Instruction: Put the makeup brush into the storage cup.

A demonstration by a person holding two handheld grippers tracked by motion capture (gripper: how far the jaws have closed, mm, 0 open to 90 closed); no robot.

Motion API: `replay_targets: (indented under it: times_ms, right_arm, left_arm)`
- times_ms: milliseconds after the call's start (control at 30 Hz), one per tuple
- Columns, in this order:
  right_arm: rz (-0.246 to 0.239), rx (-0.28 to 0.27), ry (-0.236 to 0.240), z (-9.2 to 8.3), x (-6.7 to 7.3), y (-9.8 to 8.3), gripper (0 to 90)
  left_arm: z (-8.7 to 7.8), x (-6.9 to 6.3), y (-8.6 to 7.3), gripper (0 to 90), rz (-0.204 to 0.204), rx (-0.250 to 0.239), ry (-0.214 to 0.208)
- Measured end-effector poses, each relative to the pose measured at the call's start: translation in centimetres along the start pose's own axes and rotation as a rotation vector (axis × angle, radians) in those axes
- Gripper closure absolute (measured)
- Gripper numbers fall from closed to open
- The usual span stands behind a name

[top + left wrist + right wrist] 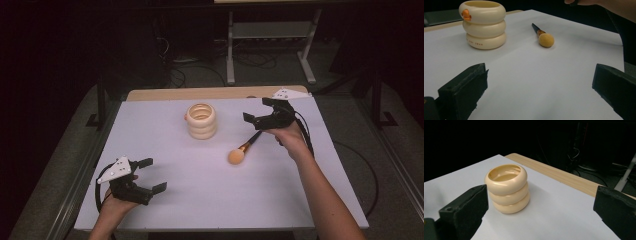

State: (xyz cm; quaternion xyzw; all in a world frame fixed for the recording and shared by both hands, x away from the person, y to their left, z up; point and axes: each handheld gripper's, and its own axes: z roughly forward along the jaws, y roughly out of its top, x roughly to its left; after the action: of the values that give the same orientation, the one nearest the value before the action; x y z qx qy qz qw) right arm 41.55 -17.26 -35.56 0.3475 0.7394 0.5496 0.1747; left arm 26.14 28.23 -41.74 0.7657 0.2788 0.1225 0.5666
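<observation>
Standing ahead of both grippers' jaws is one cream ringed cup [202, 121] — nothing is seen inside it. One brush [242, 148] lies beside it. Left gripper [151, 175] and right gripper [258, 109] are held wide, gripping nothing.

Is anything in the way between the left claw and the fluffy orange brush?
Nothing visible: only bare white tabletop lies between the open left claw and the orange-headed makeup brush.
</observation>
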Motion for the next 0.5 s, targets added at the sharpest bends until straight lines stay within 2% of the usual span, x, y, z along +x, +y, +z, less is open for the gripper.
replay_targets:
  times_ms: [500]
  right_arm:
    - [0.001,0.027,0.0,1.5,-0.5,0.5,0.0]
  left_arm:
    - [0.0,0.0,0.0,0.0,0.001,-0.005,-0.001]
